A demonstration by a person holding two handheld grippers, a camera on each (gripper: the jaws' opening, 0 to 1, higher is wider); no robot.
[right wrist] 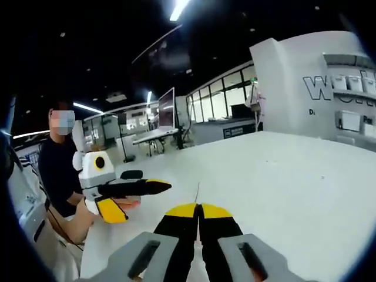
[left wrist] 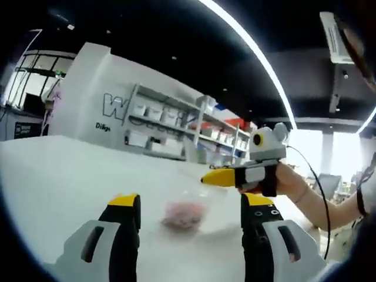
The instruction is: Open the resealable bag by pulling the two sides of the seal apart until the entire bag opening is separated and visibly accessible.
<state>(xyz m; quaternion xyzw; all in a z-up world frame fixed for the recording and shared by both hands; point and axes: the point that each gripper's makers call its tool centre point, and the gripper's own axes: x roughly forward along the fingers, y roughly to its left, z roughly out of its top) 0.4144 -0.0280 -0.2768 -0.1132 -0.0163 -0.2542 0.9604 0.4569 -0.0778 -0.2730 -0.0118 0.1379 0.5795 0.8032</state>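
A clear resealable bag (left wrist: 185, 212) with pink contents rests on the white table (left wrist: 70, 176), straight ahead between my left gripper's jaws. My left gripper (left wrist: 189, 205) is open wide, its yellow-tipped fingers (left wrist: 124, 202) on either side of the bag and short of it. My right gripper (left wrist: 207, 177), held by a hand, comes in from the right with its tip at the bag's clear top. In the right gripper view my right gripper (right wrist: 198, 209) is shut, and a thin clear edge (right wrist: 197, 191) sticks out of its tips. The left gripper (right wrist: 136, 198) is open at the left.
The white table (right wrist: 294, 176) stretches far to the right. Grey shelves with white bins (left wrist: 170, 120) stand behind it by a white wall. A person in dark clothes (right wrist: 59, 170) is at the left, and a cable (left wrist: 317, 188) trails from the right gripper.
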